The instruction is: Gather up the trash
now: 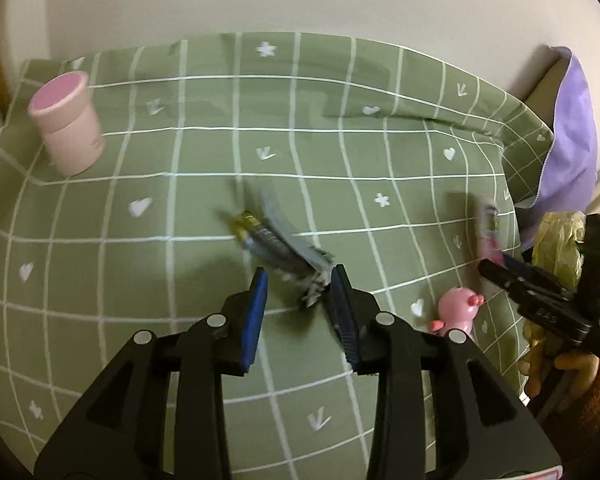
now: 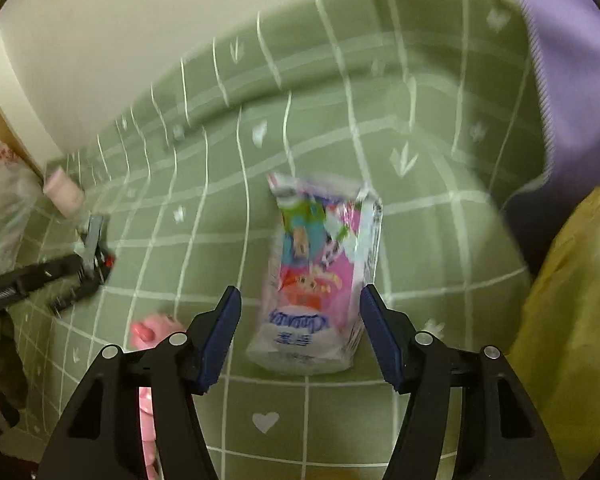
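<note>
A grey torn wrapper with a yellow-ended battery-like piece lies on the green checked cloth. My left gripper is open; the wrapper's near end sits between its fingertips. A colourful tissue pack lies on the cloth in the right wrist view. My right gripper is open, with its fingers on either side of the pack's near end. The right gripper also shows in the left wrist view, next to the pack. The left gripper shows in the right wrist view.
A pink cylinder tub stands at the far left. A pink pig toy sits between the grippers. A yellow plastic bag hangs at the right, beside a purple cloth. A white bag lies at the left edge.
</note>
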A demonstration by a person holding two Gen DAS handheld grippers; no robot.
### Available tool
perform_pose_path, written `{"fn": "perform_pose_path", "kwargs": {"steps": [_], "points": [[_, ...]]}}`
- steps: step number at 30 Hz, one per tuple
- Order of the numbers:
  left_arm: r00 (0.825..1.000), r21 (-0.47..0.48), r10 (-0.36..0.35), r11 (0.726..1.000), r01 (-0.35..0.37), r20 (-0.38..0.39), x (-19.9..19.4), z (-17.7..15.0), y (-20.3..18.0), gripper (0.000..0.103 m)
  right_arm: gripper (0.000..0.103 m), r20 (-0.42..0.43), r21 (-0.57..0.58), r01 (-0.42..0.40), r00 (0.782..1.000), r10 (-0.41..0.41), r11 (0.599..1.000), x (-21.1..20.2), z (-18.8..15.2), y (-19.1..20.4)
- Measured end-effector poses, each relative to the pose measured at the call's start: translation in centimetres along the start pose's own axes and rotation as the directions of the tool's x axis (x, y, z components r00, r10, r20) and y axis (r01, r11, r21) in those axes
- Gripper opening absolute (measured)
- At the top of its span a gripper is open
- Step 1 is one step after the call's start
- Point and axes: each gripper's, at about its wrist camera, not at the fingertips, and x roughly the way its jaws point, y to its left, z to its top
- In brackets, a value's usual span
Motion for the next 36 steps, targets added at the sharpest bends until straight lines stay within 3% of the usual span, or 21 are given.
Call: {"fn": "perform_pose_path", "kwargs": {"steps": [2,3,5,12,18,21,24,26,30,36], "points": [[1.000,-0.006,0.006,1.000,-0.006,0.008,-0.6,-0.1,0.6,0.038,0.033,0.013,0.004,0.000,1.000,0.000,1.000,-0.1,-0.1,0.2],[1.000,-0.008,0.009,1.000,-0.009,0.014,-1.0,-0.3,0.9,0.038,0.023,0.022,-0.001,0.005,1.000,-0.005,1.000,-0.2,-0.1,0.4],[1.000,-0.006,0.009,1.000,-0.009,0.021,-1.5,-0.4,1.3,0.040,0.018,0.046,-0.010,0.007,0.999,-0.007,1.000,-0.8,0.0,0.8],[1.000,0.021,-0.016,1.000,0.016,0.018,-1.3,-0.1,0.7,0.042,0.017,0.123,-0.046,-0.032,0.992,0.037,0.998,-3.9,0.3,2.6],[0.999,0.055,0.034,0.998,-0.032,-0.024,1.5,0.3,-0.9,0.042,0.017,0.147,-0.095,-0.011,0.989,0.025,0.995,-6.4,-0.8,3.3],[0.998,0.063,0.058,0.996,-0.056,-0.034,2.2,0.0,-1.5,0.038,0.017,0.151,-0.091,-0.003,0.988,0.016,0.996,-7.8,-1.4,2.9],[0.998,0.055,0.038,0.998,-0.036,-0.040,1.8,-0.5,-1.9,0.022,0.017,0.152,-0.079,0.004,0.988,0.008,0.997,-9.0,-2.0,2.4],[0.999,0.063,0.042,0.997,-0.040,-0.028,1.2,-0.9,-2.3,0.016,0.017,0.150,-0.074,0.007,0.989,0.004,0.997,-9.6,-2.5,2.1],[1.000,0.068,0.022,0.997,-0.022,0.007,-0.7,-1.0,-3.2,0.015,0.017,0.161,-0.074,0.013,0.987,-0.001,0.997,-11.0,-3.1,1.6],[0.988,0.124,-0.053,0.992,0.034,0.147,-6.4,1.1,-6.3,0.015,0.017,0.251,-0.100,0.044,0.968,-0.018,0.994,-14.6,-2.1,1.5]]}}
